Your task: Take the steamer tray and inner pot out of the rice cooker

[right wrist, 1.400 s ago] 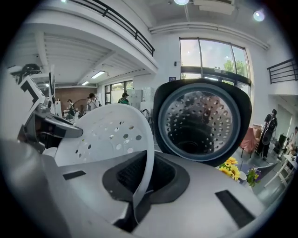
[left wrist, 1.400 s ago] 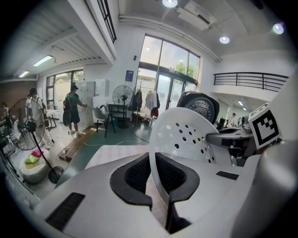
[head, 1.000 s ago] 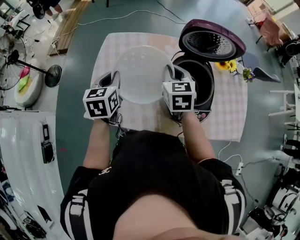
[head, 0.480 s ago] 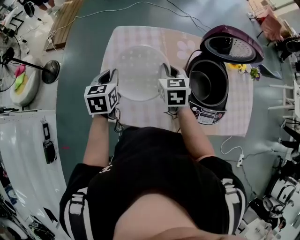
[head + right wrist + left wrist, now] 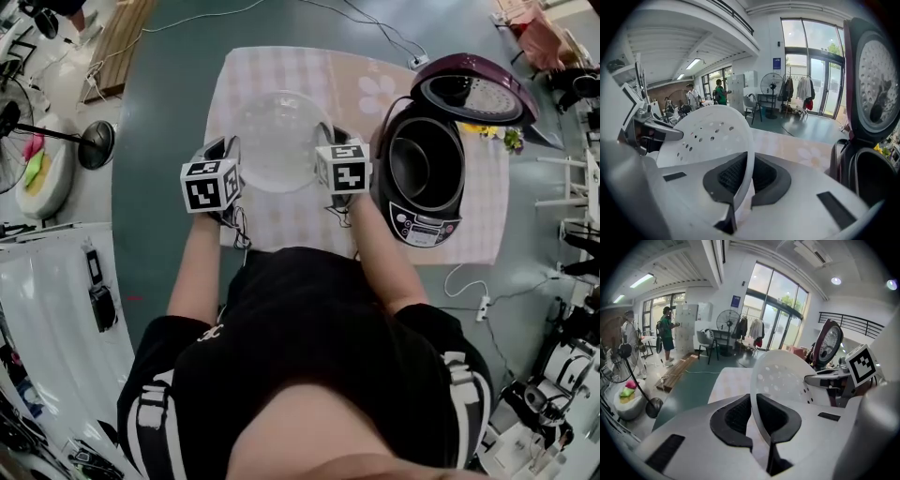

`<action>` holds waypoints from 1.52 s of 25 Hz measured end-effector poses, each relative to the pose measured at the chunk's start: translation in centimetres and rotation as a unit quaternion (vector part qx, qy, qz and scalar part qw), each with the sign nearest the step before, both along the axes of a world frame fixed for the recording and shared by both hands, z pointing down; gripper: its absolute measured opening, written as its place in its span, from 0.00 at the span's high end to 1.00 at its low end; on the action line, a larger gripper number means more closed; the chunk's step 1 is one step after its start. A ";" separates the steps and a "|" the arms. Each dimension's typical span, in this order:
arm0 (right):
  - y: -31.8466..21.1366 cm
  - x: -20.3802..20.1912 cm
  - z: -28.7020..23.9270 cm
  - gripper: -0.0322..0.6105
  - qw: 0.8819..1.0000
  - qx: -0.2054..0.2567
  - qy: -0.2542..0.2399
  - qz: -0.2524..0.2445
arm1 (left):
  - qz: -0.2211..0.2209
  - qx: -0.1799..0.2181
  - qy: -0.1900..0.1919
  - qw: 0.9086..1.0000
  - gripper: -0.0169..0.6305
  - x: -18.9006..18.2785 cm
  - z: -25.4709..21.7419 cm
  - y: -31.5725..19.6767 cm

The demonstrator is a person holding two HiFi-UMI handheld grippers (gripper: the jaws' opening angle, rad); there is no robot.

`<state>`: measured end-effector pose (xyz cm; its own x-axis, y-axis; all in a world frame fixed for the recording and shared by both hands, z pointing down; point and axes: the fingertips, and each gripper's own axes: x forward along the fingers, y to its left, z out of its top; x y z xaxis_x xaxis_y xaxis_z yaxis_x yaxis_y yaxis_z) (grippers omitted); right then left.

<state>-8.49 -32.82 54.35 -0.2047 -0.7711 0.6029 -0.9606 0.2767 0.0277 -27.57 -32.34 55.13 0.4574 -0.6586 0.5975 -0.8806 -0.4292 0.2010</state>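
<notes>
The white perforated steamer tray (image 5: 275, 139) hangs between my two grippers over the checked tablecloth (image 5: 277, 70), left of the rice cooker (image 5: 424, 183). My left gripper (image 5: 228, 153) is shut on the tray's left rim (image 5: 754, 394). My right gripper (image 5: 327, 139) is shut on its right rim (image 5: 747, 164). The purple cooker stands open with its lid (image 5: 473, 89) raised, and the dark inner pot (image 5: 424, 167) sits inside it. In the right gripper view the cooker lid (image 5: 876, 79) and the pot (image 5: 872, 180) show at the right edge.
Yellow flowers (image 5: 497, 136) lie behind the cooker. A cable (image 5: 464, 291) runs off the table's right front to a power strip (image 5: 485, 307). A standing fan (image 5: 66, 141) is on the floor at the left. People stand far off in the room (image 5: 668, 336).
Both grippers have carried the tray from beside the cooker's opening leftward and down toward the tablecloth. The cooker now stands clear to the right of the tray.
</notes>
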 end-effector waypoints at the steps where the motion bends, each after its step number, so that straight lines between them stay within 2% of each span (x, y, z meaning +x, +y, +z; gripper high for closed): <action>1: -0.3 0.0 0.7 0.93 1.000 -0.004 -0.001 0.000 | 0.003 -0.003 -0.001 1.000 0.92 0.1 0.8 -0.3; 5: -1.8 0.8 3.2 0.93 1.000 -0.018 -0.013 0.007 | 0.015 -0.013 -0.011 1.000 0.92 0.9 3.3 -1.9; 9: -3.0 3.3 5.0 0.93 0.999 -0.034 -0.020 0.020 | 0.028 -0.031 -0.022 0.999 0.92 3.4 5.2 -3.5; 13: -4.1 2.3 7.5 0.93 0.998 -0.050 -0.025 0.037 | 0.036 -0.045 -0.024 0.998 0.92 2.4 7.4 -5.1; 17: -4.7 2.9 10.1 0.93 0.995 -0.076 -0.029 0.049 | 0.034 -0.070 -0.019 0.997 0.92 3.0 9.5 -6.1; 24: -4.4 3.6 14.2 0.93 0.988 -0.130 -0.032 0.076 | 0.033 -0.117 -0.034 0.992 0.92 3.2 13.3 -6.4; 32: -4.5 3.9 16.7 0.93 0.980 -0.170 -0.038 0.095 | 0.027 -0.157 -0.028 0.987 0.92 3.3 15.3 -6.8; 36: -4.8 4.0 16.9 0.93 0.979 -0.165 -0.055 0.106 | 0.028 -0.151 -0.031 0.988 0.91 3.4 15.4 -7.0; 38: -5.1 3.9 16.2 0.86 0.981 -0.149 -0.061 0.106 | 0.028 -0.142 -0.034 0.989 0.85 3.4 15.1 -7.1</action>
